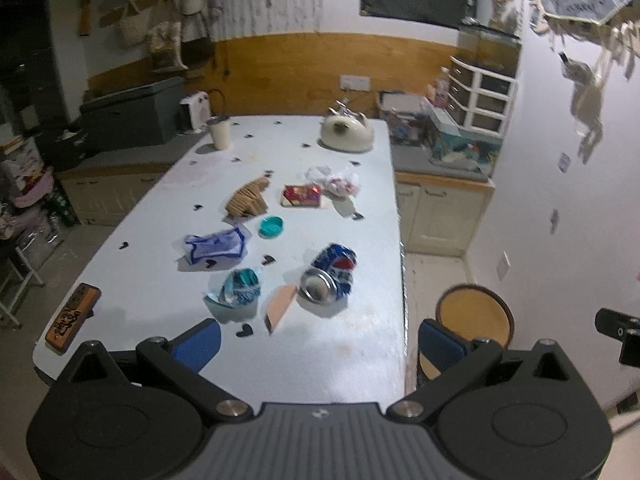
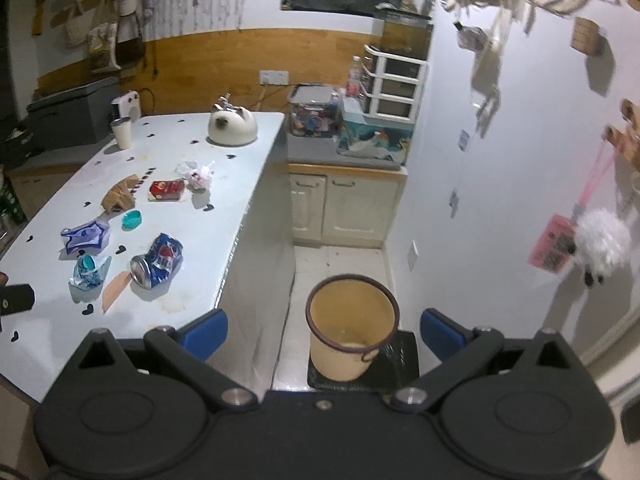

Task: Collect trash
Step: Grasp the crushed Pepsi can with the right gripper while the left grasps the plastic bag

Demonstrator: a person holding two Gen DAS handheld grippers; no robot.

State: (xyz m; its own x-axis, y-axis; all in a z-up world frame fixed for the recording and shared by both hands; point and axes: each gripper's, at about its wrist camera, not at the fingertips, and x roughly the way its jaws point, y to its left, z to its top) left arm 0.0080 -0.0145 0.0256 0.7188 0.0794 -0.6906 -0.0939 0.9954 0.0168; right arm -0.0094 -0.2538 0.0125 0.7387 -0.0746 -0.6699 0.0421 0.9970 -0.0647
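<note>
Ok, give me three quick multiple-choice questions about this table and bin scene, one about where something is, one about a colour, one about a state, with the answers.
1. Where does the yellow bin stand?
A. On the table
B. On the floor beside the table
C. On the counter by the drawers

2. What colour is the small round cap near the middle of the table?
A. Teal
B. Red
C. Black

3. In what state is the blue soda can?
A. Upright and intact
B. Held in a gripper
C. Crushed and lying on its side

Answers: 1 B, the right wrist view shows it on a dark mat on the floor past the table edge. 2 A, it reads teal in both views. 3 C, its dented body lies flat with its top facing the camera, and both the left gripper and right gripper are open and hold nothing.
</note>
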